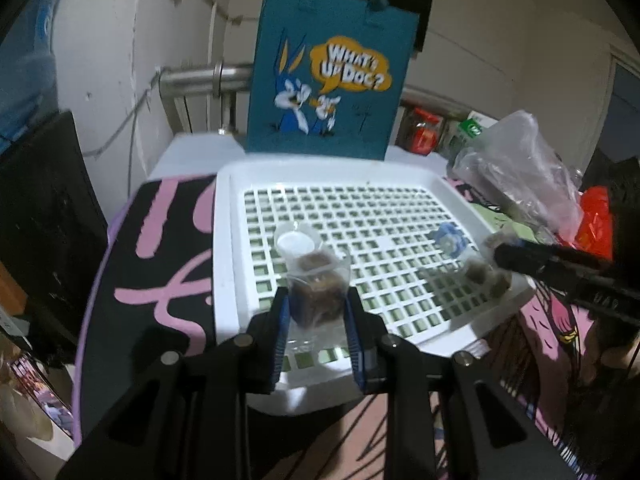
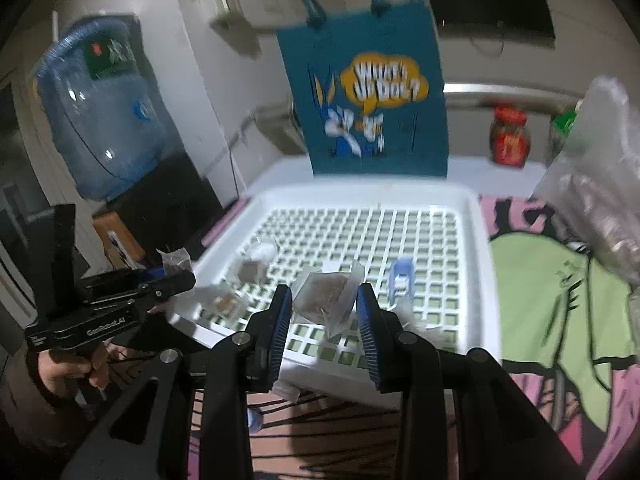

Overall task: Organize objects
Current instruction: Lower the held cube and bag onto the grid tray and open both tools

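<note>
A white slotted tray lies on a patterned cloth. My left gripper is shut on a clear packet of brown stuff above the tray's near left part; it also shows in the right wrist view. My right gripper is shut on another clear packet of brown stuff over the tray's near edge; in the left wrist view it reaches in from the right. A small blue and white item lies in the tray. More clear packets lie in the tray's left part.
A teal "What's Up Doc?" bag stands behind the tray. Crumpled clear plastic is at the right, with jars behind. A water bottle stands at the left.
</note>
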A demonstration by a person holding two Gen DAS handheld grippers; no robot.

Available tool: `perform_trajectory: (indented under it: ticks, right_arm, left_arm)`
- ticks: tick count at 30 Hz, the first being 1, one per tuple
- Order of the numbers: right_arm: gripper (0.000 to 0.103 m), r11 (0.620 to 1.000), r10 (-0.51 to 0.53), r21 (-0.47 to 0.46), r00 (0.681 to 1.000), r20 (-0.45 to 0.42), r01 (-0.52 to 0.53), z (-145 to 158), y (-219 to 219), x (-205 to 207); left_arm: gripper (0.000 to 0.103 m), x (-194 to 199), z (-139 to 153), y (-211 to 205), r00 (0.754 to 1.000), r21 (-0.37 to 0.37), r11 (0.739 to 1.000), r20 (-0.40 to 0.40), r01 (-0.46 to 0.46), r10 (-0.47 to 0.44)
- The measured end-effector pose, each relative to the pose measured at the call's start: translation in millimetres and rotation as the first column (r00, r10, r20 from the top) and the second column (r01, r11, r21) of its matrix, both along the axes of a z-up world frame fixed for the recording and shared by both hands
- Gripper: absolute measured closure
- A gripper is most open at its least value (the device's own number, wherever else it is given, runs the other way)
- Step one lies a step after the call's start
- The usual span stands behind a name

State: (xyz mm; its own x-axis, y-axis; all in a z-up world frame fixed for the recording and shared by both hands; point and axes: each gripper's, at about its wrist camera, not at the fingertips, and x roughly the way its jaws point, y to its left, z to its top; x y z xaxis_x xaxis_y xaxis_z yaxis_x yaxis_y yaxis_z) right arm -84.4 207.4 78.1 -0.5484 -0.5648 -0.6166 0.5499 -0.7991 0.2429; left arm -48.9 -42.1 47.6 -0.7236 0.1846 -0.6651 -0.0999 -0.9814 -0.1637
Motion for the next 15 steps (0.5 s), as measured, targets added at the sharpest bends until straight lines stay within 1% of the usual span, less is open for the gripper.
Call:
perform_trajectory:
  ticks: [3, 5, 8, 10, 11, 12, 13, 14, 15]
  right_arm:
    - [0.071, 1.000, 0.001, 0.031, 0.999, 0.035, -0.002, -17.8, -11.1, -11.8]
    - [0.071, 0.998, -0.004, 0.058, 0.999, 0.040, 0.002, -26.1, -17.4, -14.8]
    - [0.071, 0.996, -0.004, 0.087, 0.999, 0.049, 0.000, -36.6, -25.0, -19.8]
    - [0.068, 0.995, -0.004, 0.098, 0.998, 0.060, -0.002, -42.0, -27.7, -23.5]
    - [0.067, 0.995, -0.006, 0.104, 0.998, 0.062, -0.001, -44.2, -28.2, -24.6]
    - [0.063, 0.994, -0.006, 0.110, 0.998, 0.062, -0.001, -45.9, -29.7, -25.4]
    - [0.053, 0.994, -0.002, 0.108, 0.998, 0.062, -0.004, -47.1, -30.2, -25.7]
    - [0.047, 0.995, -0.002, 0.103, 0.998, 0.061, -0.004, -46.5, -30.5, -25.3]
    - [0.037, 0.995, -0.012, 0.096, 0.999, 0.051, 0.007, -42.6, -28.8, -22.6]
  left_arm:
    - [0.077, -9.2, -6.8, -0.3, 1.000, -0.001, 1.000, 0.022, -0.004, 0.005]
    - [0.077, -14.6, -11.7, -0.9, 0.999, 0.002, 1.000, 0.037, -0.010, 0.010]
    - [0.076, -18.4, -14.3, -0.6, 0.999, 0.004, 1.000, 0.037, -0.014, 0.014]
    - [0.075, -21.3, -14.2, 0.7, 0.999, 0.001, 1.000, 0.034, -0.009, 0.009]
    - [0.070, -22.5, -14.2, 0.4, 0.999, 0.001, 1.000, 0.037, -0.010, 0.010]
    - [0.060, -23.5, -13.3, -0.1, 0.999, 0.008, 1.000, 0.038, -0.009, 0.008]
    - [0.053, -23.6, -10.7, -1.1, 0.999, 0.021, 1.000, 0.032, -0.006, 0.005]
    - [0.037, -22.2, -7.9, -2.1, 1.000, 0.030, 1.000, 0.020, -0.005, 0.005]
    - [0.026, -20.3, -4.5, -2.8, 1.000, 0.040, 0.999, 0.005, -0.001, 0.001]
